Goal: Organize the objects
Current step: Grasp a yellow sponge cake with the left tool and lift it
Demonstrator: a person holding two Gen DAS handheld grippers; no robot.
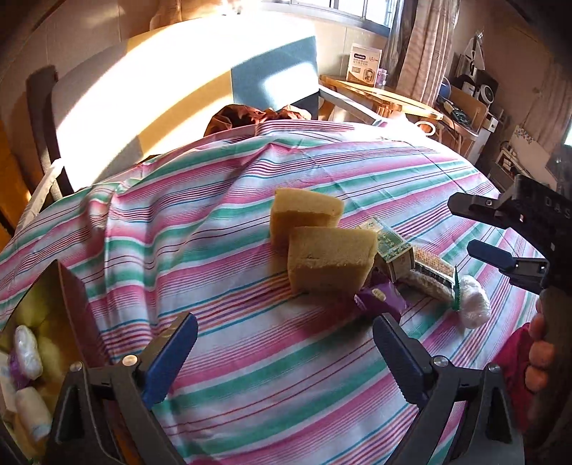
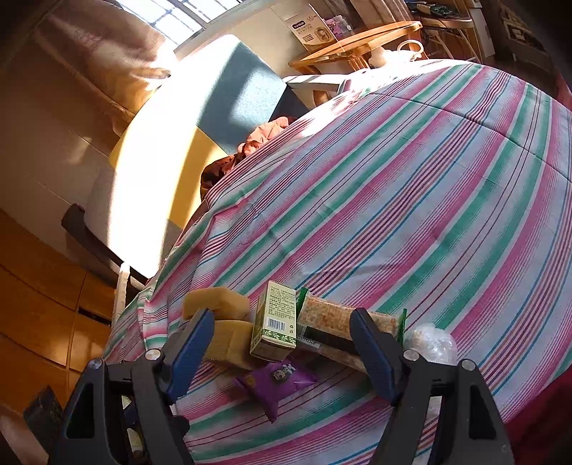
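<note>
Both grippers, left (image 1: 284,352) & right (image 2: 282,348), were wide open, empty. Purple snack packet (image 2: 277,381) lay touching sponges (image 1: 330,261) & box (image 2: 275,323); a grab could've knocked those over.

A window (image 1: 343,9) is seen at the top of the left-wrist frame, with a curtain (image 1: 425,53) hung at its right. Strong sunlight is cast across a pale and teal panel (image 1: 200,82) (possibly a headboard) at upper left. A wooden side table (image 1: 386,96) is placed at upper right, with cluttered shelves (image 1: 475,96) beyond it.
</note>
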